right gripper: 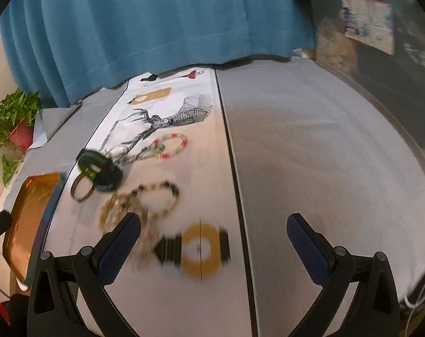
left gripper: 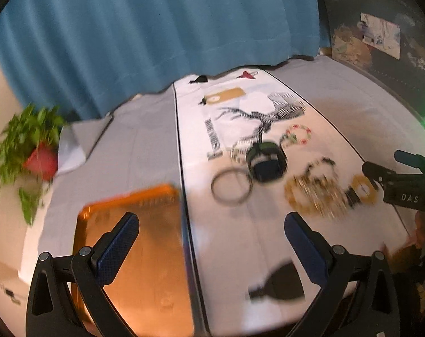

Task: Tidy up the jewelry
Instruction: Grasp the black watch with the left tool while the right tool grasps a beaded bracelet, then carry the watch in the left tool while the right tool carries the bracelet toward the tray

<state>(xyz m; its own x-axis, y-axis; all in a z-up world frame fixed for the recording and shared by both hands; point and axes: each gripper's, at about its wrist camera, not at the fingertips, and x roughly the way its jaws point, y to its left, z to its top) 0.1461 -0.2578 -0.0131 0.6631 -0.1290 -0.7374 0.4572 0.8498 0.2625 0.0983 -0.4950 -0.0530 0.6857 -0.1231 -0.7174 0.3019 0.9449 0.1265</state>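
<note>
While both grippers, left (left gripper: 211, 241) and right (right gripper: 214, 243), hover spread apart and empty, bracelets (left gripper: 315, 193) lie beside the orange tray (left gripper: 134, 255).

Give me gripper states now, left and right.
Left gripper: open, holding nothing, above the orange tray.
Right gripper: open, holding nothing, above the bracelets.

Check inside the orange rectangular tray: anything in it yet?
Nothing clearly shows inside the orange rectangular tray. Its visible floor looks bare, though blurred. The left gripper finger covers part of it, and the near end runs out of frame.
</note>
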